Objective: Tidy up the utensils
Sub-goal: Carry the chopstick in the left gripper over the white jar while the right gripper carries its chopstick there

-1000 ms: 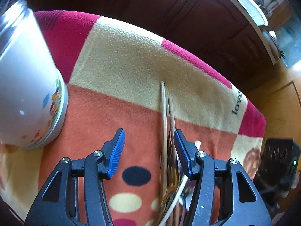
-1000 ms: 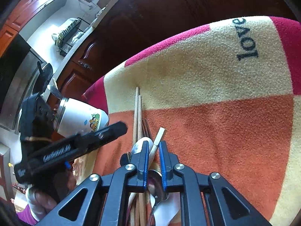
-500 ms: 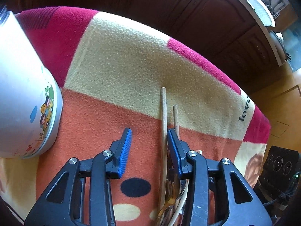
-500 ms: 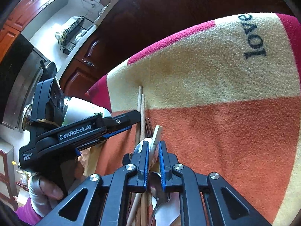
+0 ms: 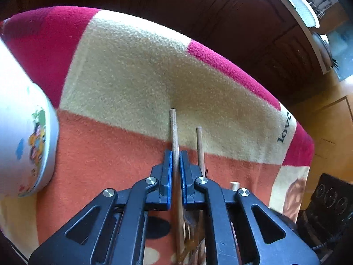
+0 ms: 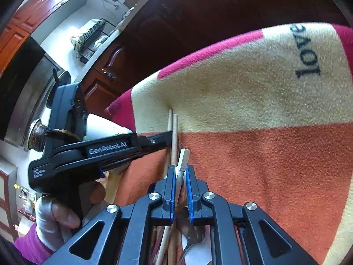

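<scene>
step: grabbing utensils off the blanket (image 5: 136, 70) | left gripper (image 5: 175, 158) just clamped a chopstick (image 5: 173, 128) mid-blanket | right gripper (image 6: 180, 173) pinching a pale stick (image 6: 183, 158) | next: lift, head for the cup (image 5: 24, 145) at the left edge

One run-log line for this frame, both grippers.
left gripper: just closed on wooden chopstick | right gripper: shut on pale flat utensil handle | white canister: beside, untouched

Patchwork fleece blanket (image 5: 132, 70), chopsticks (image 5: 199, 141), white canister (image 5: 19, 145), perhaps tin
</scene>
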`<state>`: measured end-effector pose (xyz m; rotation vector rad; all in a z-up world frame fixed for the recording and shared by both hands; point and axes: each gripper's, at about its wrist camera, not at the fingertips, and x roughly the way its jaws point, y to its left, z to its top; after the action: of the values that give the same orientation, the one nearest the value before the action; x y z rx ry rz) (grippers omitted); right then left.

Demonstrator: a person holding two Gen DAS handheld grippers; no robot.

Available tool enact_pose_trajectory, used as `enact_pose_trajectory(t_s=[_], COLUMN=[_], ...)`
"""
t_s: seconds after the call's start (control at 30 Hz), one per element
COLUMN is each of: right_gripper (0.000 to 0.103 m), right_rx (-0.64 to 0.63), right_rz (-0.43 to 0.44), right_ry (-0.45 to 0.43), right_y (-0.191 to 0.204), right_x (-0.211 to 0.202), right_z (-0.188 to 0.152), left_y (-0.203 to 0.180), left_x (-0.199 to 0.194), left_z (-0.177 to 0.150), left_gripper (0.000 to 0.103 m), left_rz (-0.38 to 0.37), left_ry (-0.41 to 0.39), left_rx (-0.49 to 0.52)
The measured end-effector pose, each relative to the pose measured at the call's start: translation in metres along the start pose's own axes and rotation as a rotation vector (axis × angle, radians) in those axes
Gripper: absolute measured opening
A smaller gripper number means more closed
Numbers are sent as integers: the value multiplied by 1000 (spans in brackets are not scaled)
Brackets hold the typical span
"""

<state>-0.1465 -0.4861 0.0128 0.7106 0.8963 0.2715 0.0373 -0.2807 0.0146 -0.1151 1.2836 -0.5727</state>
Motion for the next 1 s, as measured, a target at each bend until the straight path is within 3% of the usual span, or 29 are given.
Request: enact_pose_trajectory(t_s=[0.27,0.47,1.0], right_gripper=[6,5,5], right_rx=[-22,-74,-250], right_rz=[41,59,70], right_ry=[-95,-152,-210], right_y=[22,48,137], right_x=[-50,-81,-114], right_z=[-5,-12,-3], left_y=[13,1,7], left_x=[-68,-124,-249], left_z=[-15,-35,-55], left_gripper=[5,4,4], left_rz=[-97,-141,-182], left_ry=[-85,-165,-364], left_rx=[0,57,125])
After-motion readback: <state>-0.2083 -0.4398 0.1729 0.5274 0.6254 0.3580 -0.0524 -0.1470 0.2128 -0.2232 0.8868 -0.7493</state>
